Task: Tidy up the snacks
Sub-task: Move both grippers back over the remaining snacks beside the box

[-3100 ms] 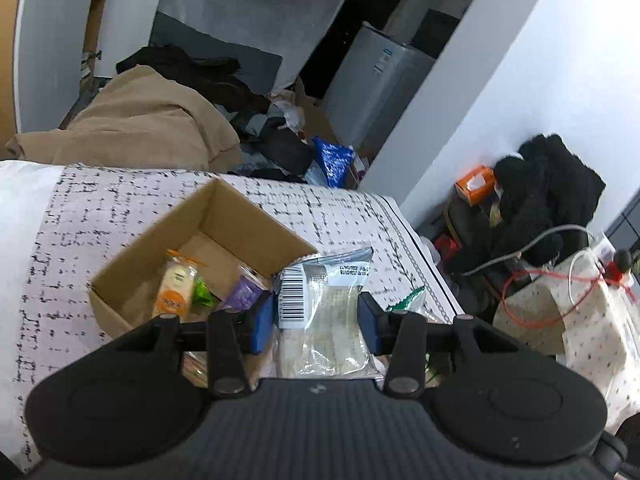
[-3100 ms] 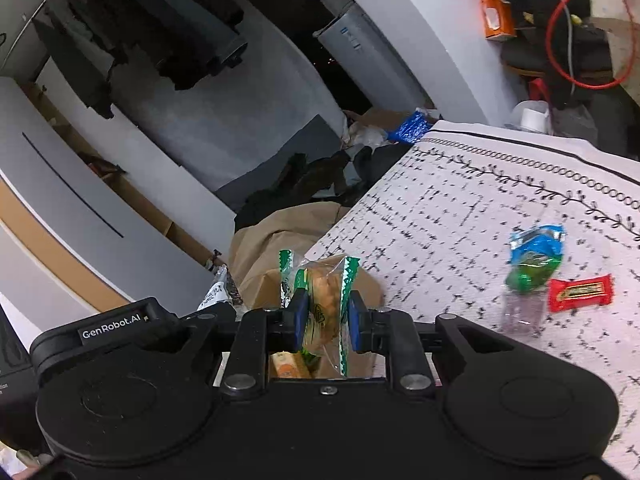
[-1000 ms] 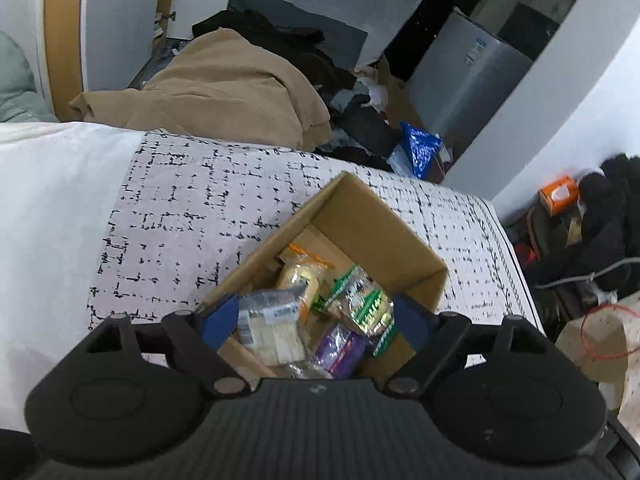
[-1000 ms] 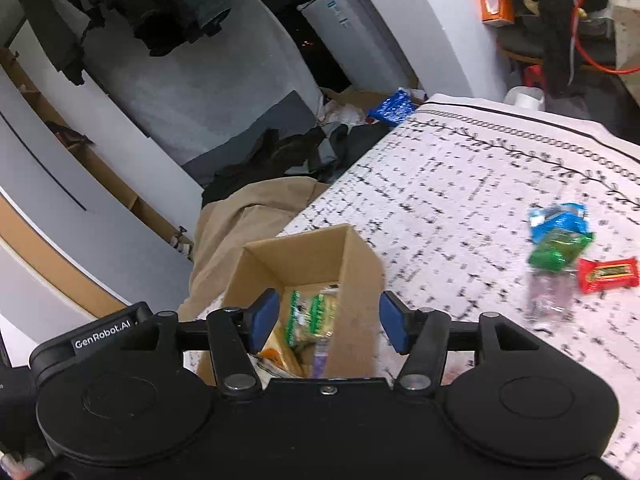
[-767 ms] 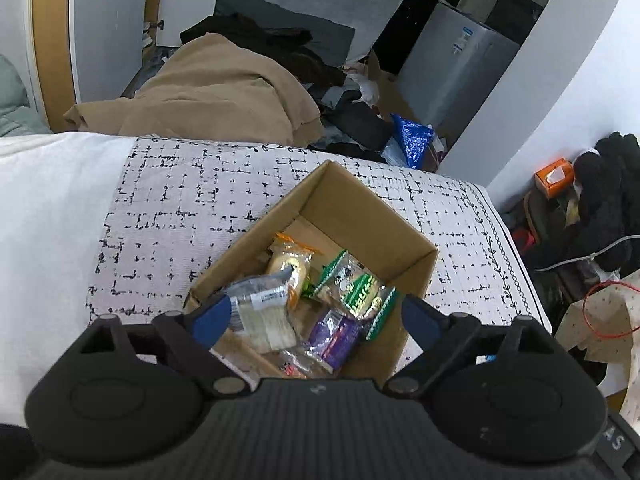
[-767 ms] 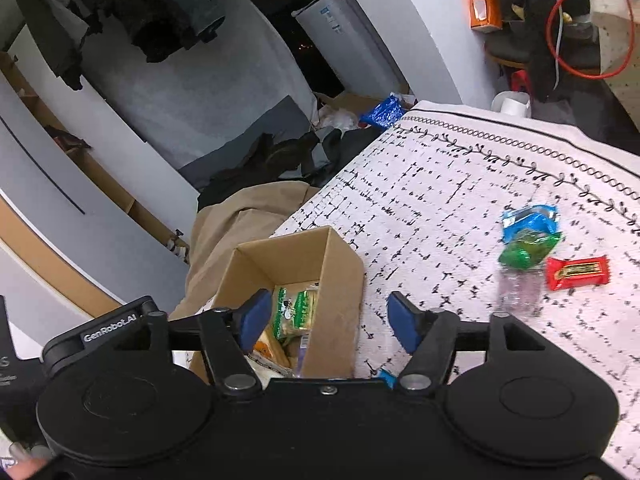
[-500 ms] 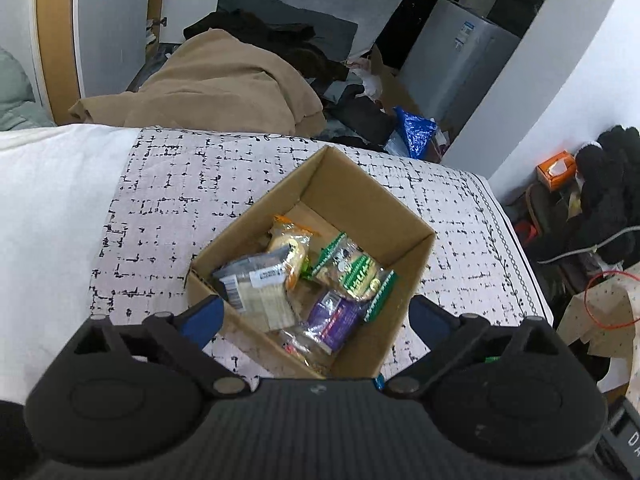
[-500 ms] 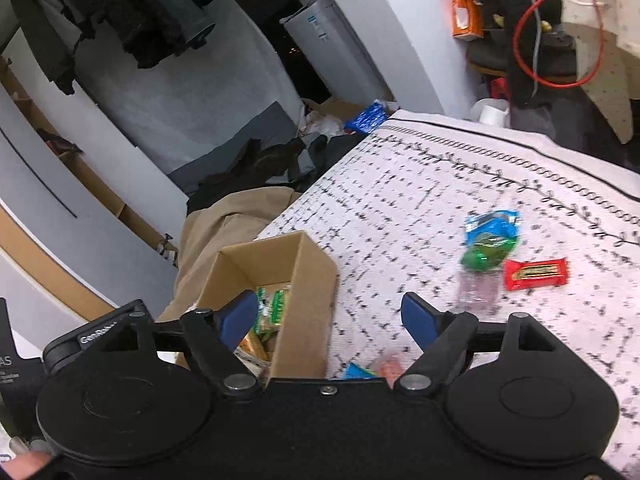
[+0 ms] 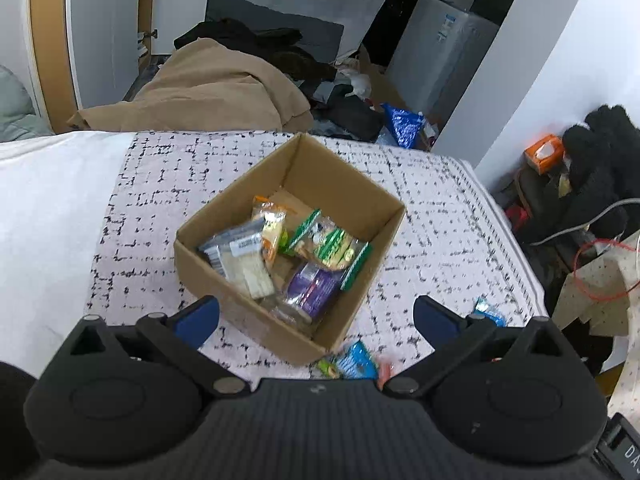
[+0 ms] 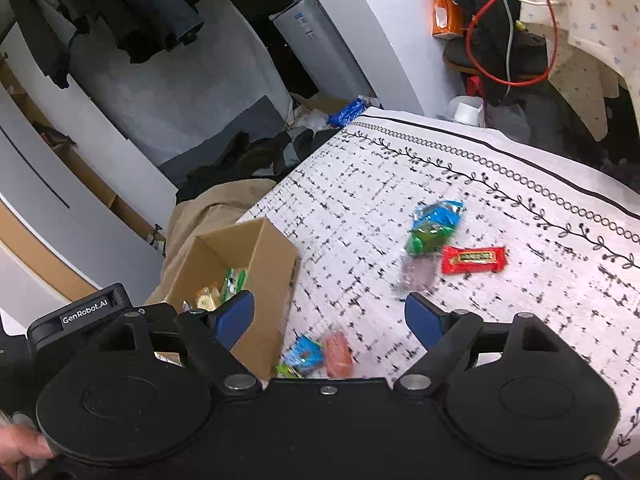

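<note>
**Both grippers empty, snacks in the box and on the cloth**

The left gripper (image 9: 316, 318) hangs above the near corner of the cardboard box (image 9: 340, 184), jaws spreading wide with nothing pressed between the blue pads. The right gripper (image 10: 328, 316) is also opening and carries nothing; its left pad sits in front of the box's edge (image 10: 276, 264).

Three seconds back each one clamped a packet; now the pale barcode packet (image 9: 240, 260) and the green-striped packet (image 9: 328, 244) lie inside the box beside a purple one (image 9: 314, 288).

Out on the patterned tablecloth (image 10: 520, 280), a blue packet (image 10: 306, 354) and an orange-red one (image 10: 338, 354) sit just beside the box. Farther off lie a blue-green packet (image 10: 434, 224) and a red bar (image 10: 474, 259).

Beyond the table: a tan blanket (image 9: 216, 88), scattered dark clothes, a white appliance (image 9: 440, 60).
</note>
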Tool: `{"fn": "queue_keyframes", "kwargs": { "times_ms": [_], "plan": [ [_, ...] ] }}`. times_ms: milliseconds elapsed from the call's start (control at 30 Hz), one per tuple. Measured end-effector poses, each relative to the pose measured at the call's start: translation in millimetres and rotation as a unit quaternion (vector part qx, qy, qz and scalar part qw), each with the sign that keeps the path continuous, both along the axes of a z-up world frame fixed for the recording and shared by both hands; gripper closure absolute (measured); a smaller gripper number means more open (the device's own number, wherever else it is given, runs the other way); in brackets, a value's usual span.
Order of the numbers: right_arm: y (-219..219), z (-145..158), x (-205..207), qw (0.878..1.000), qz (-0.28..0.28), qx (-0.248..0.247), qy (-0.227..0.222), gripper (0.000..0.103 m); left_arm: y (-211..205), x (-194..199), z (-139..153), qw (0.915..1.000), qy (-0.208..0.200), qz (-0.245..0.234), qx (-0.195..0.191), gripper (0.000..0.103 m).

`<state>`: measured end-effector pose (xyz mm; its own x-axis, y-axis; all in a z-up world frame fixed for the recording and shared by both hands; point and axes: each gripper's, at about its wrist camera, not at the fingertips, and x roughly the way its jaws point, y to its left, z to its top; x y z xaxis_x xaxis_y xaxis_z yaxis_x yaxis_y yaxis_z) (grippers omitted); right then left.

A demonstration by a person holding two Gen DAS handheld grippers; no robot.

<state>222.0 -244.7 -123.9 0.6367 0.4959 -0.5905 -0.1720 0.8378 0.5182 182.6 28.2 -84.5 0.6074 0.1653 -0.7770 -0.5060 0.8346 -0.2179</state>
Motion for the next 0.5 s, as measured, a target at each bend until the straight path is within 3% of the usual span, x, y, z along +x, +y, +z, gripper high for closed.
{"fn": "queue_keyframes", "kwargs": {
  "times_ms": [233,500],
  "plan": [
    [-15.8,-6.1,-7.0,1.0,0.015,0.0,0.002,0.021,-20.4,-8.5,-8.9,0.9997,0.015,-0.013,0.012,0.0],
    [-19.2,-16.5,-10.7,0.999,0.044,-0.002,0.005,0.023,-36.3,-18.5,-22.1,0.9998,0.002,0.003,-0.02,0.003]
  ]
}}
